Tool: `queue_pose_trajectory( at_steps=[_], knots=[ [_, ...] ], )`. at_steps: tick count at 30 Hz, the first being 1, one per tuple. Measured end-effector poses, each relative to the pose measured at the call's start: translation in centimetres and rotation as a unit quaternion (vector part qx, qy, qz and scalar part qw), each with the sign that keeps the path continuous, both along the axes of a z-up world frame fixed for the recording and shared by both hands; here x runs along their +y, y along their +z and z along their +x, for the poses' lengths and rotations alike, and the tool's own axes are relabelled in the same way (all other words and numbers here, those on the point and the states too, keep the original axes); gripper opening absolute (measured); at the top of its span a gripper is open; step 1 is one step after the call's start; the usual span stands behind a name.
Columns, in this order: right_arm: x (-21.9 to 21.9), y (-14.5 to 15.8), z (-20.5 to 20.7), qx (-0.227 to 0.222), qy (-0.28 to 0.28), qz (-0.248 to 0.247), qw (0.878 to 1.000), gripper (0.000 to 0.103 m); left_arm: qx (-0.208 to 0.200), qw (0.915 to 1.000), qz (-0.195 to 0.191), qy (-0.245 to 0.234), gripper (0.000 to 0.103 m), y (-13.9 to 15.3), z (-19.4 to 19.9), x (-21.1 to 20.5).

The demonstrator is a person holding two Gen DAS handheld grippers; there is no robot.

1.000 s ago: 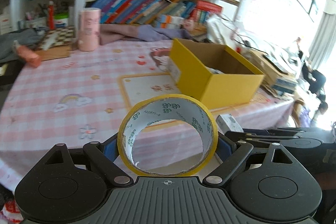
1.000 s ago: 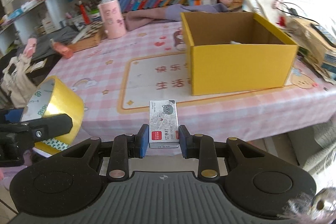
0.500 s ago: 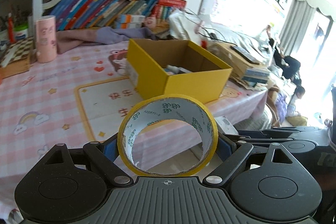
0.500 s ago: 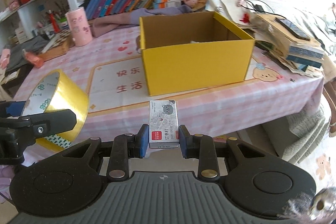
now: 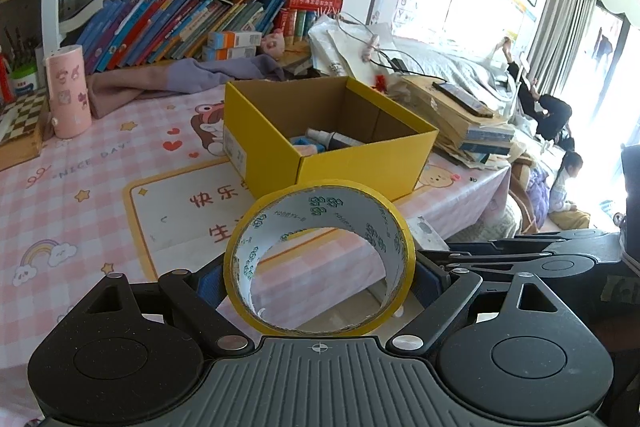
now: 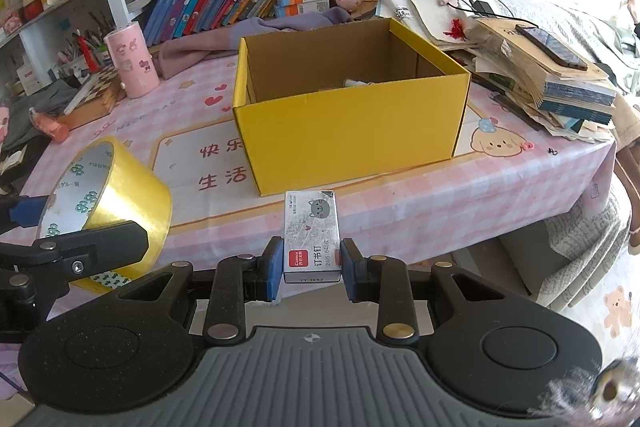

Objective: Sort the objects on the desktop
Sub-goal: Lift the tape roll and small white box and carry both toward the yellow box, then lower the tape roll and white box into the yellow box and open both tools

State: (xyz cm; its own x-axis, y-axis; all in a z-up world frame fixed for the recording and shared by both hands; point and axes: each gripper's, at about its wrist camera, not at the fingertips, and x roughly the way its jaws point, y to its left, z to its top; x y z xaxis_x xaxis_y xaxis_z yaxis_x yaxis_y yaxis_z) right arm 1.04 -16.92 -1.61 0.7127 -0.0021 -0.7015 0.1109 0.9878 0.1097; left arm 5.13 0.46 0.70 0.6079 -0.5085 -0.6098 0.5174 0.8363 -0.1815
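- The left gripper (image 5: 319,269) is spread wide and clamps a tape roll (image 5: 318,257) by its outer sides, blue pads against the yellow rim; the roll's open core faces the camera.
- The right gripper (image 6: 311,263) is nearly closed on a small staple box (image 6: 311,233), pads pressed to its two long sides, the box sticking forward past the fingertips.
- Both held things hang off the near edge of the table (image 6: 420,203), in front of the yellow box (image 6: 348,131), which stands open on the pink checked cloth.
- The left view looks down into the yellow box (image 5: 360,163) and shows a dark bottle (image 5: 334,138) and pink and blue items on its floor; the right view sees only a white tip above the front wall.
- The right view shows the tape (image 6: 106,195) from the side, with the left gripper's finger across it; the left view shows only a corner of the staple box (image 5: 426,233) beside the roll.
- Readable: the staple box carries "订书钉", "24/6" and a grey cat face; the tablecloth has "快乐" over "生活" and "NICE DAY"; the roll's white core bears a repeated green logo, its small writing too fine to read.
- A pink cup (image 6: 134,65) stands to the left, well apart from the box.
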Motion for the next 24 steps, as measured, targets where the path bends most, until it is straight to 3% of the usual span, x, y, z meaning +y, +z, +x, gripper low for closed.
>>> queue_pose_trajectory(
  at_steps=[8, 24],
  knots=[
    [-2.0, -0.4, 2.5, 0.002, 0.008, 0.002, 1.0, 0.027, -0.006, 1.0, 0.007, 0.0, 0.091, 0.1, 2.2, -2.5],
    [-9.8, 3.0, 10.7, -0.074, 0.059, -0.006, 0.995, 0.027, -0.065, 0.9966, -0.002, 0.051, 0.091, 3.2, 8.6, -10.3]
  ],
)
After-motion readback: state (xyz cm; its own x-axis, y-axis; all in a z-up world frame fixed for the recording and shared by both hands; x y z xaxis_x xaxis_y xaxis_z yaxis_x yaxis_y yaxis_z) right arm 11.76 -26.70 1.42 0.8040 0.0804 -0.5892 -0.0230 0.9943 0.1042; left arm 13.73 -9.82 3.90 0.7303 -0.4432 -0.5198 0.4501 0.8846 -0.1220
